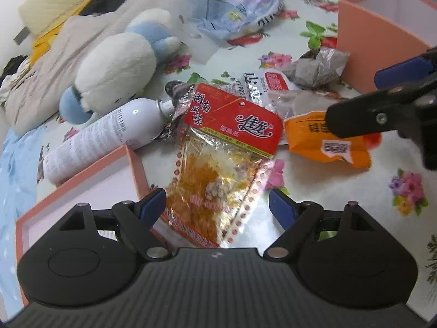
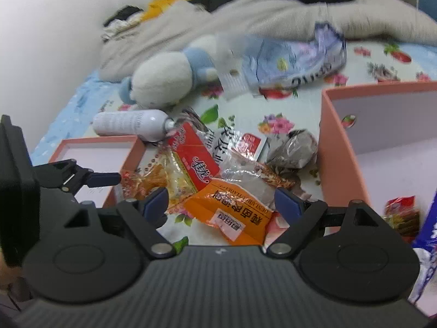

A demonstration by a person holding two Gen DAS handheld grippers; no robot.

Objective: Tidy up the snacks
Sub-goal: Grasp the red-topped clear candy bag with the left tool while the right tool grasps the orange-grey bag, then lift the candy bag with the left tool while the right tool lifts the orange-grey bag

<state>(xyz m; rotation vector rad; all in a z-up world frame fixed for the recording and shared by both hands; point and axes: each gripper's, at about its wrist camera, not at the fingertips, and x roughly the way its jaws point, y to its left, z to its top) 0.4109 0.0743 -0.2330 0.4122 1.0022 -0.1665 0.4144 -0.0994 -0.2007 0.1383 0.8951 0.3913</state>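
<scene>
Lying flat: red-topped clear snack packet point(image 1: 218, 161).

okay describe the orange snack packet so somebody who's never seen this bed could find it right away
On the flowered bedsheet, look between the shallow pink lid on the left and the deep pink box on the right, where a heap of snack bags lies. The orange snack packet is at the near edge of that heap, beside the red-topped clear bag. It alone is solid orange with a white barcode sticker.
</scene>
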